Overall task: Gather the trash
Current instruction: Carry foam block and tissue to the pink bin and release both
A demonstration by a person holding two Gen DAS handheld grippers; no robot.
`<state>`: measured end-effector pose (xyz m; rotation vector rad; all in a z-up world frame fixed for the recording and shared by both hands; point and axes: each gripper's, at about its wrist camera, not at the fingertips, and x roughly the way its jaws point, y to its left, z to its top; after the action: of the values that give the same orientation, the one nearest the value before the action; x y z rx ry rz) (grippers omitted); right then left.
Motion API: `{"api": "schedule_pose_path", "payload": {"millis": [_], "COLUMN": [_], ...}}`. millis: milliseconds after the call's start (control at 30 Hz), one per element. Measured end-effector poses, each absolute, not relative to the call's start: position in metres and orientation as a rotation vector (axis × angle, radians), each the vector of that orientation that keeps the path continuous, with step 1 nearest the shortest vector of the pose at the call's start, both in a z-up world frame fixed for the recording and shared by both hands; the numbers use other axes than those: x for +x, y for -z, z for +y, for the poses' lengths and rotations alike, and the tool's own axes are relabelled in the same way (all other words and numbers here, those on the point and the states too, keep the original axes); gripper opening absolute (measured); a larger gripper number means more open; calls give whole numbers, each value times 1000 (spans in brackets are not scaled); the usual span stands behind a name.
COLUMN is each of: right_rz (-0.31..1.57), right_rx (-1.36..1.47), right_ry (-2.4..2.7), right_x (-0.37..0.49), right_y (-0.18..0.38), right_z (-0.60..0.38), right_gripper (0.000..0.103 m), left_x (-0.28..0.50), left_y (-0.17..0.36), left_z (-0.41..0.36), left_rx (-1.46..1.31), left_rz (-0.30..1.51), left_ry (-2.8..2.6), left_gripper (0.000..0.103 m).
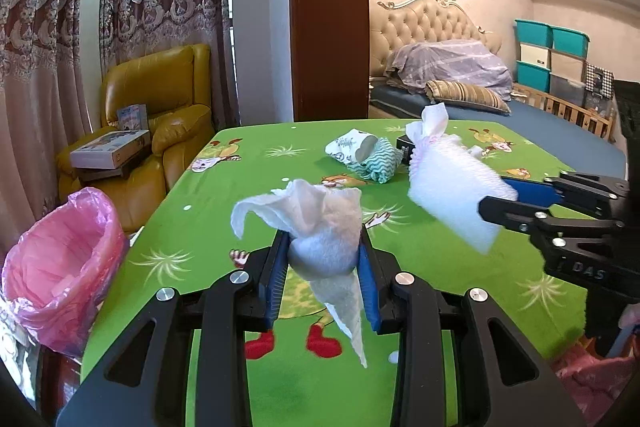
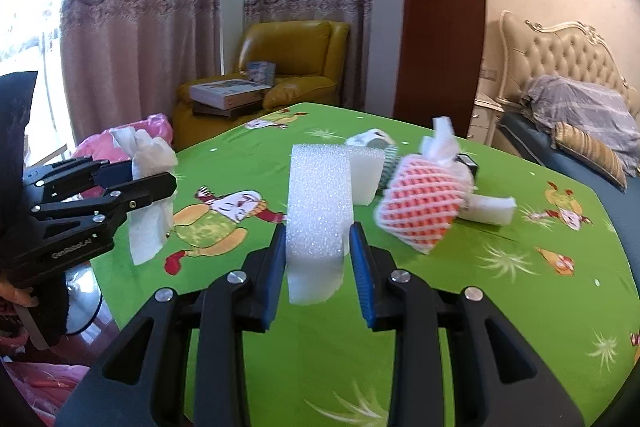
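My left gripper (image 1: 323, 259) is shut on a crumpled white tissue (image 1: 320, 223) and holds it above the green table (image 1: 224, 227). It shows in the right wrist view (image 2: 154, 193) at the left with the tissue (image 2: 150, 163). My right gripper (image 2: 318, 255) is shut on a white foam block (image 2: 318, 211); the left wrist view shows that block (image 1: 452, 195) at the right. A pink-lined trash bin (image 1: 60, 267) stands off the table's left edge. A red-and-white foam fruit net (image 2: 422, 203) with tissue lies on the table.
A paper cup (image 1: 352, 147), a teal patterned cloth (image 1: 380, 163) and a small black box (image 1: 406, 143) lie at the table's far side. More white foam (image 2: 486, 209) lies beside the net. A yellow armchair (image 1: 160, 115) with boxes stands behind; a bed (image 1: 520, 115) is to the right.
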<state>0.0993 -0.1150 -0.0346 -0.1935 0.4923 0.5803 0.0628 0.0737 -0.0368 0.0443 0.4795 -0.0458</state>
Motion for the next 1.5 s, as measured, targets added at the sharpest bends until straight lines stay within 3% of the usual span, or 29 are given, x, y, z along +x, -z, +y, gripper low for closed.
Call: {"api": "schedule_pose_path", "payload": {"millis": [1033, 1500], "right_rz": [432, 426], "right_rx": [-336, -363], "right_ry": [-1013, -1146], "right_x": [111, 131], "right_y": [6, 0], "right_z": [108, 209], "right_gripper": [31, 31], "left_x": [5, 20], "left_y": [23, 26], "left_z": [255, 350], "left_rx": [-47, -82], "left_rz": [449, 489], "left_ry": [-258, -350], "left_gripper": [32, 32]}}
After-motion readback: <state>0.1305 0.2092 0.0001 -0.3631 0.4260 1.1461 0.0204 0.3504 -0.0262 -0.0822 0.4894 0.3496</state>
